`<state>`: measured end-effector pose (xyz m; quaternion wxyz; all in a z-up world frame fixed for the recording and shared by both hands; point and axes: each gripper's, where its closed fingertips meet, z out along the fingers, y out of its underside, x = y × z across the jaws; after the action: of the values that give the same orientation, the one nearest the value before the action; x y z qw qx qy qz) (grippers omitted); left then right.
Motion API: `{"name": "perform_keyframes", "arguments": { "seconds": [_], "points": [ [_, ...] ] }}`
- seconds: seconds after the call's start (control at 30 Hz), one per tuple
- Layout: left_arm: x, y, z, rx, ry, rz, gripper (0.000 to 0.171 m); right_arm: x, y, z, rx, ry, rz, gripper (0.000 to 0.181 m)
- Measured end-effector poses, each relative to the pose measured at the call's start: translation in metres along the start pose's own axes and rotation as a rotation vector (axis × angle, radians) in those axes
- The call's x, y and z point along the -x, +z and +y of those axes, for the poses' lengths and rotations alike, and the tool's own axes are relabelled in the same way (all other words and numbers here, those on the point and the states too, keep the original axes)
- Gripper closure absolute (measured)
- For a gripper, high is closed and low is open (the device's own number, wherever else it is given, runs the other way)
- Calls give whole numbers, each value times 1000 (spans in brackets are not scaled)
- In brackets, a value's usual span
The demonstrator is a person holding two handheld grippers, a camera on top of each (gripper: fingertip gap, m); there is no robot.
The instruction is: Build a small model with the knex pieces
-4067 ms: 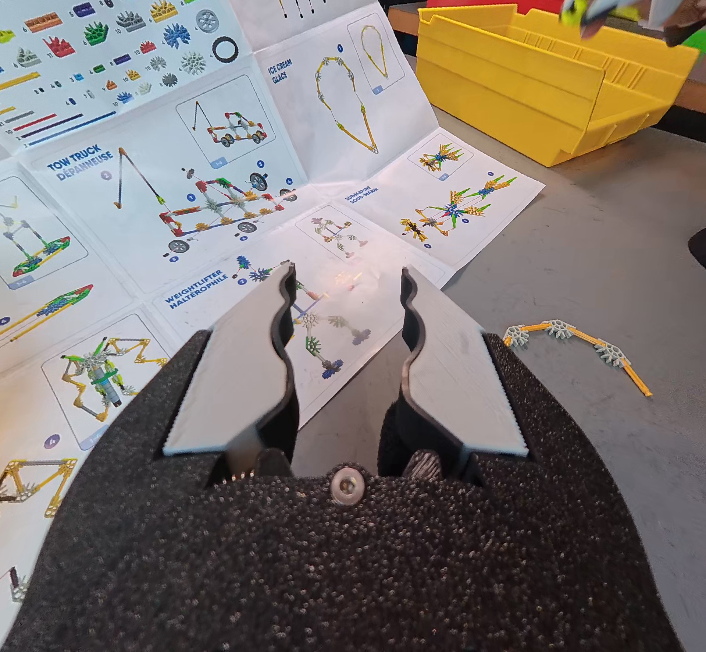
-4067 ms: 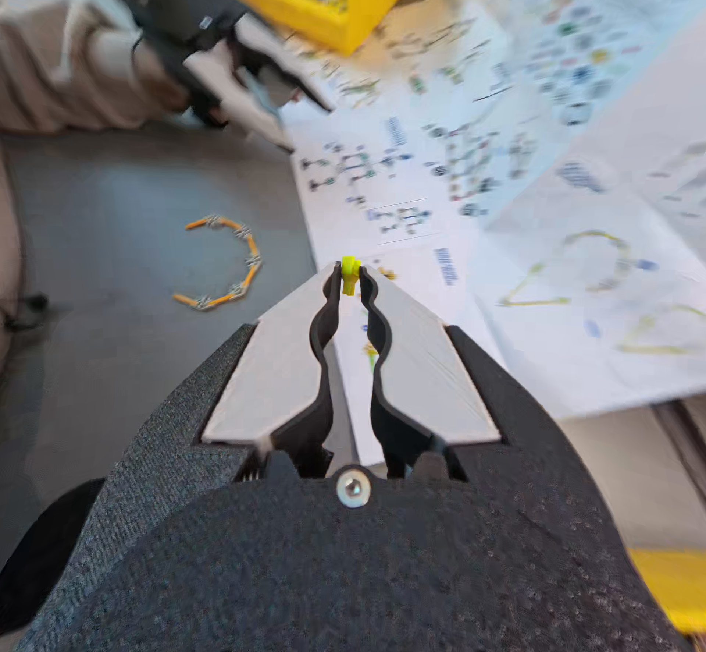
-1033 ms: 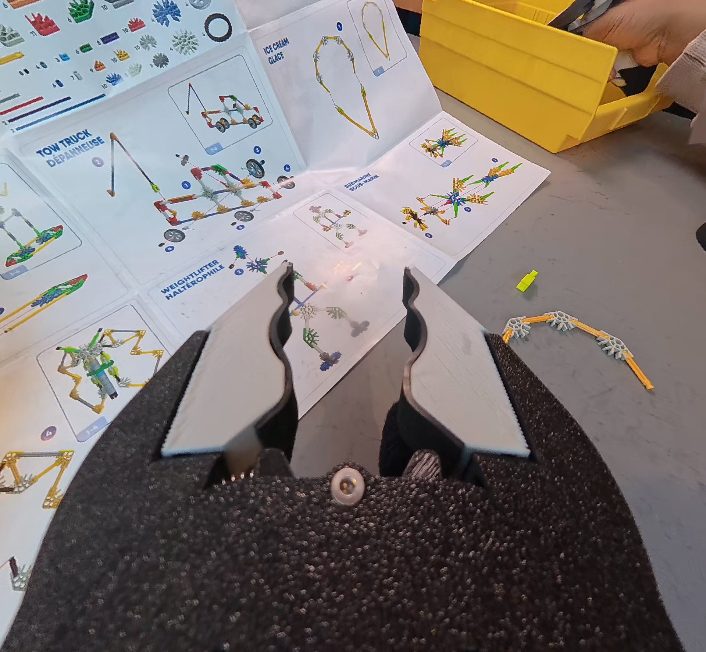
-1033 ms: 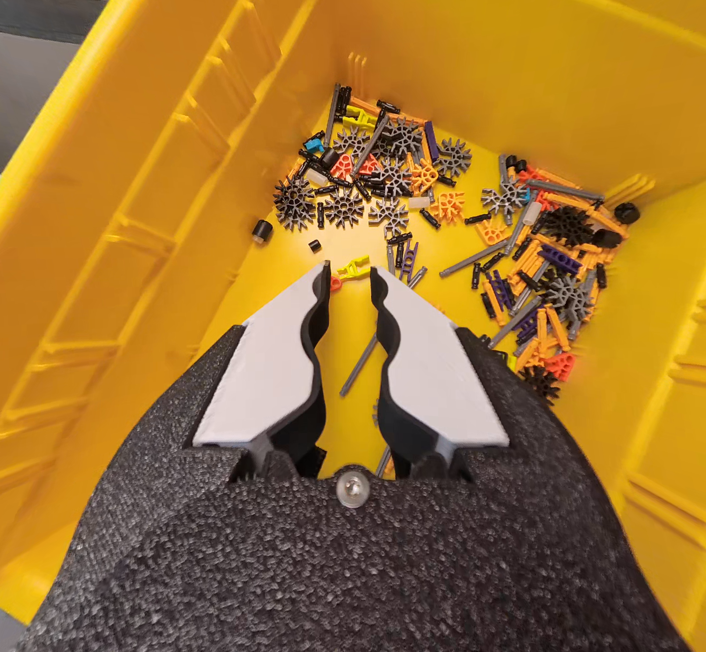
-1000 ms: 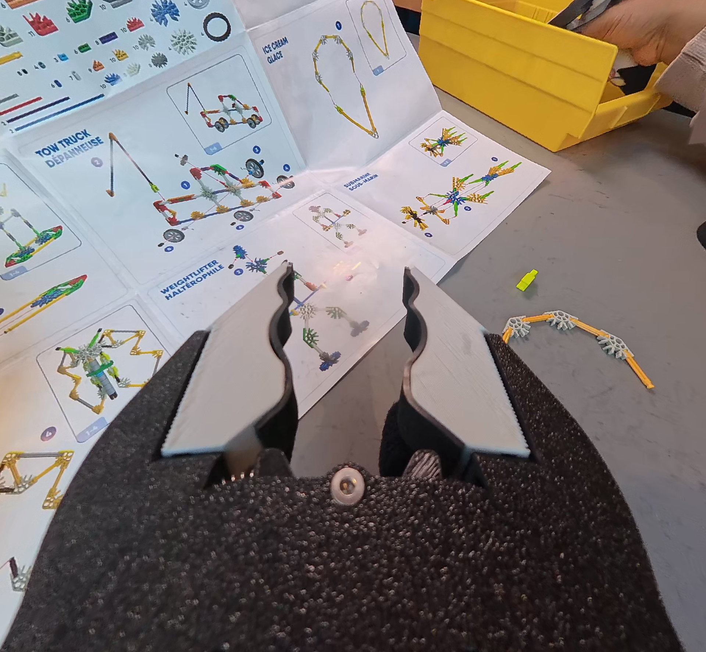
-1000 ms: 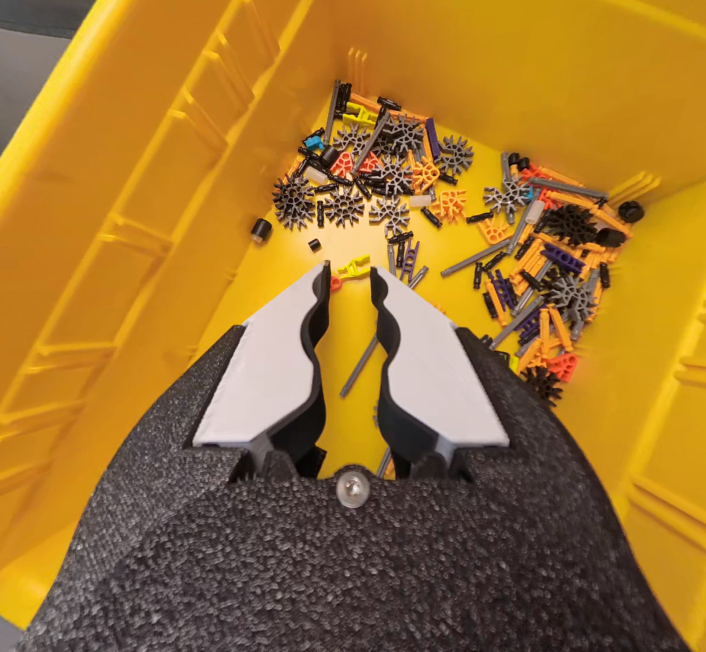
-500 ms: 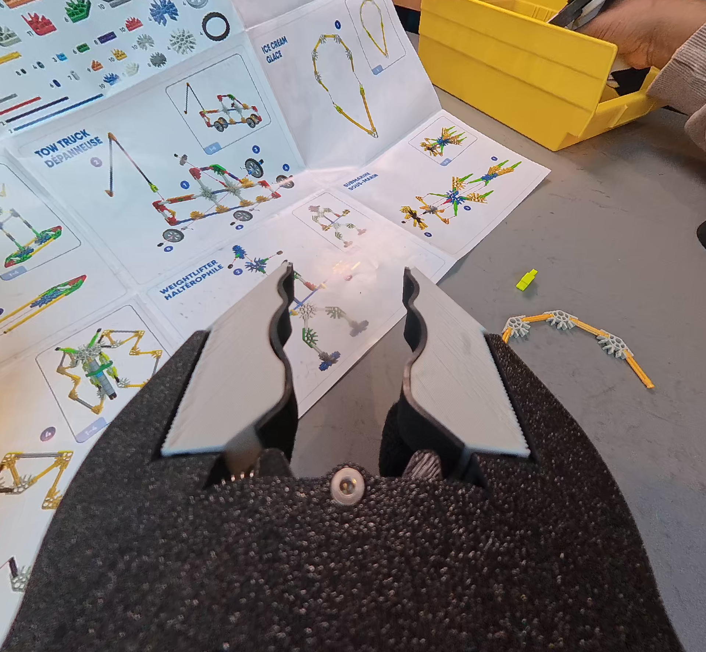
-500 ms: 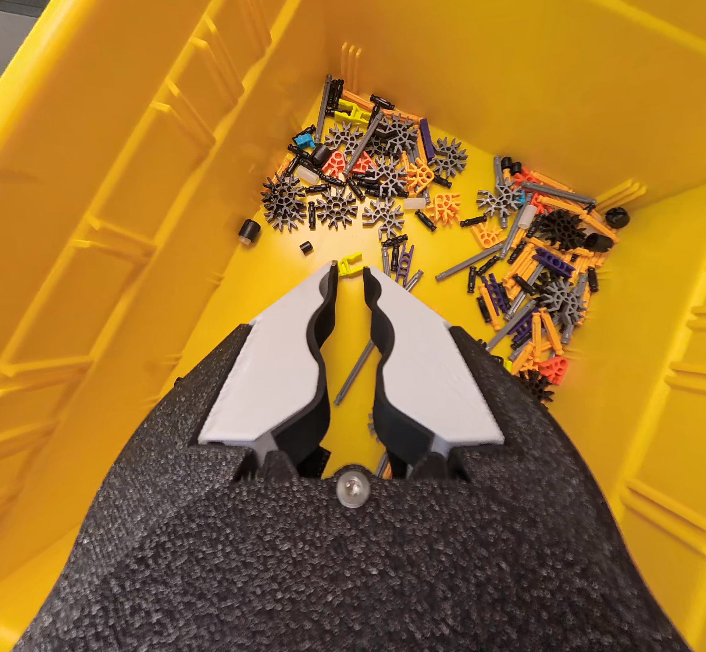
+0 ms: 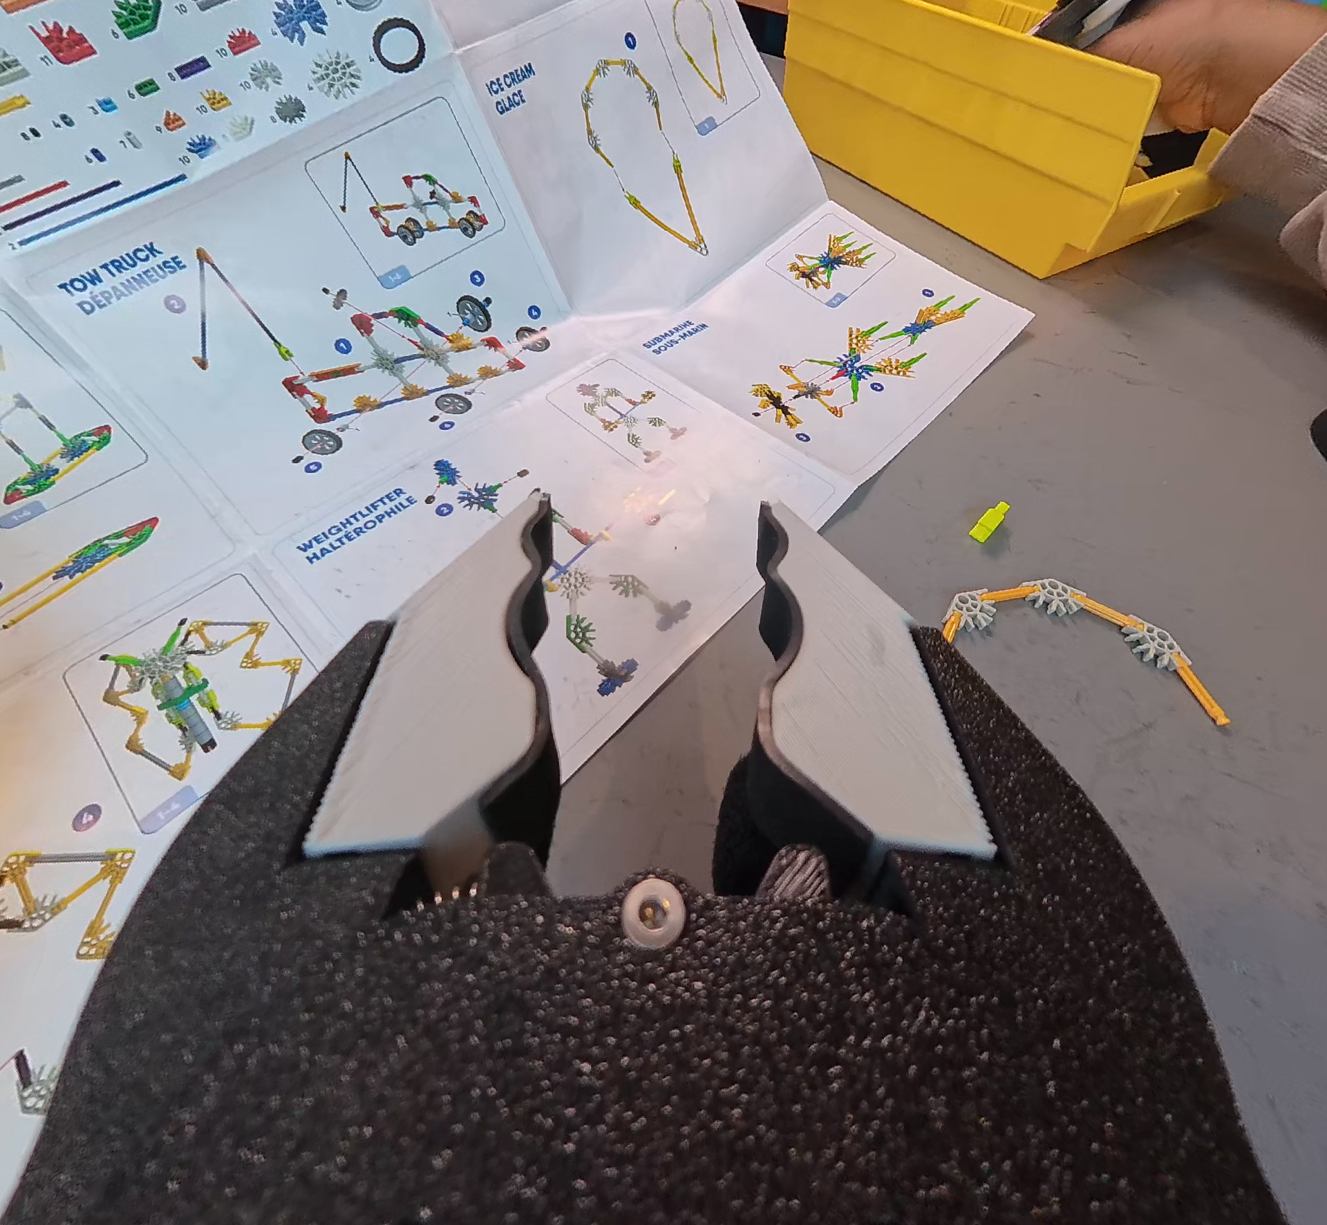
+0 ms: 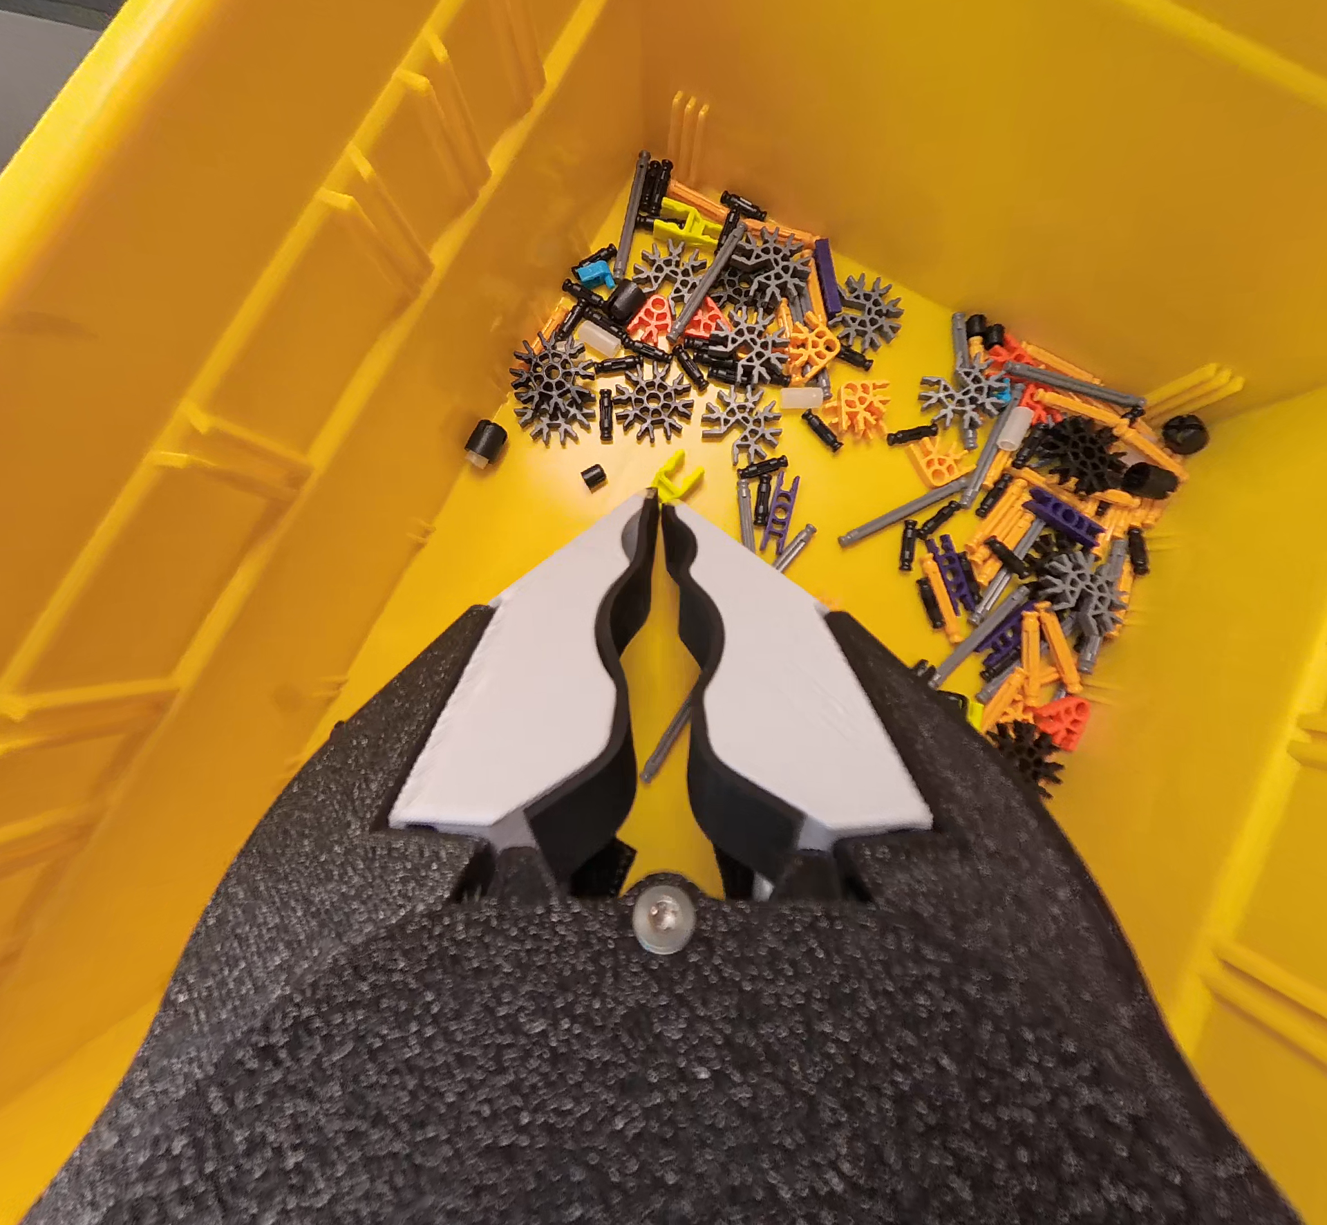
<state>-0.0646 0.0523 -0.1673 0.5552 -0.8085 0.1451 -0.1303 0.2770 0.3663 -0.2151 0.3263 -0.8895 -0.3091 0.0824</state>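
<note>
R gripper [image 10: 659,508] is down inside the yellow bin [image 10: 301,271], fingers pinched nearly together on a small lime-green clip piece [image 10: 675,476] – its forked end sticks out past the tips, above the bin floor near the left wall. Past it, a loose heap of construction-toy parts [image 10: 754,343] – grey and black snowflake connectors, orange and grey rods, purple bits – lies toward the bin's far corner and right wall.

Handling, as a guess: the clip is tiny, light, hard plastic, prob. slick; a tip-only pinch on its stem could let it twist or pop out, so a hold across the flat stem looks safest.

L gripper [image 9: 650,515] hovers wide open, holding nothing, over the near edge of a big unfolded instruction sheet [image 9: 359,257] on the grey table [image 9: 1149,400]. Just off the sheet's right edge lie another lime-green piece [image 9: 989,520] and a curved chain of orange rods and grey connectors [image 9: 1077,623]. The bin sits at the table's far right, a hand [image 9: 1206,63] reaching in.

Writing: the sheet carries printed headings, numbers and coloured model diagrams. No brand mark visible on bin or grippers.
</note>
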Motion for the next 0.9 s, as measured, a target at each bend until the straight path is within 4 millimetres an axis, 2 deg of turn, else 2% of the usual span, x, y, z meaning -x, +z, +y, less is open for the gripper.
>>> {"name": "perform_keyframes", "arguments": {
  "seconds": [0.17,0.23,0.3,0.43,0.5,0.57,0.67,0.73,0.8,0.9],
  "points": [
    [0,0,0,-2,0,0,114,1,-2,-2,-25,-20,-14,181],
    [0,0,0,-3,-2,0,114,1,-8,-9,-63,-10,-28,181],
    [0,-1,-1,-4,-3,0,114,-2,-21,-20,-120,-15,-22,181],
    [0,-1,-1,-4,-3,1,114,-3,-59,-51,-261,-28,5,181],
    [0,0,0,-3,-2,2,114,-4,-65,-56,-276,-13,17,181],
    [-1,0,0,-2,1,1,114,-5,-55,-47,-231,-3,19,181],
    [-1,0,0,-1,3,0,114,-3,-32,-31,-141,11,7,157],
    [-1,0,0,-2,1,-1,114,-1,-21,-24,-99,16,6,147],
    [-1,0,0,1,1,-1,114,1,-11,-15,-47,14,3,141],
    [-1,1,1,2,6,-1,114,1,-3,-9,-9,35,-5,145]
  ]
}}
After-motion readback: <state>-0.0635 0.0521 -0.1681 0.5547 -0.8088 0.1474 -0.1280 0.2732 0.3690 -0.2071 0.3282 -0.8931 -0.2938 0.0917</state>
